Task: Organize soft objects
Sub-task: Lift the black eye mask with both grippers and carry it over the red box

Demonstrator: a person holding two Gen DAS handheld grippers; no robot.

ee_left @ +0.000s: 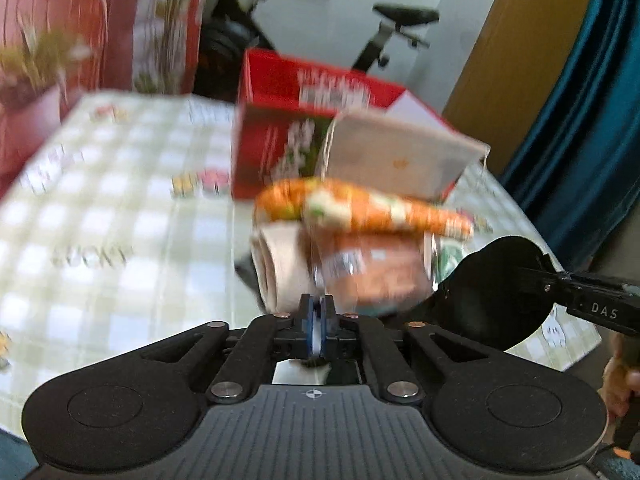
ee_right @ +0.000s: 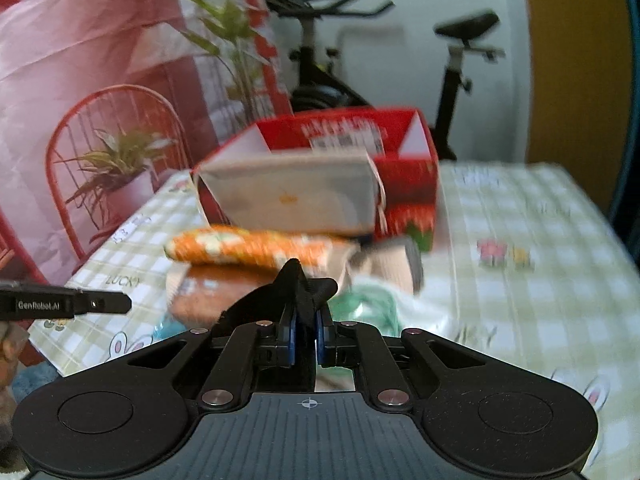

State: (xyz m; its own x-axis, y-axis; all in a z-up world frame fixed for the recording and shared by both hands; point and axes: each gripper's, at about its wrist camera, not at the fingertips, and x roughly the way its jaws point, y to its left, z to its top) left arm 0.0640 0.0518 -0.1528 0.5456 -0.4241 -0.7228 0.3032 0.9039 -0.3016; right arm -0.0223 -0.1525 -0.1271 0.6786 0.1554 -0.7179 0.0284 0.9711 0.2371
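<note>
The left gripper (ee_left: 319,307) has its jaws pinched on a clear bag (ee_left: 352,268) before the red box (ee_left: 280,80). The right gripper's (ee_right: 306,322) jaws clamp black fabric (ee_right: 298,280) near that box on the bench (ee_right: 520,216).

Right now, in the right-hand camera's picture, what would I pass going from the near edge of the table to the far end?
Near to far: the right gripper shut on a black strap, then the orange patterned soft roll, the beige pouch, the red box, and past the table an exercise bike.
</note>
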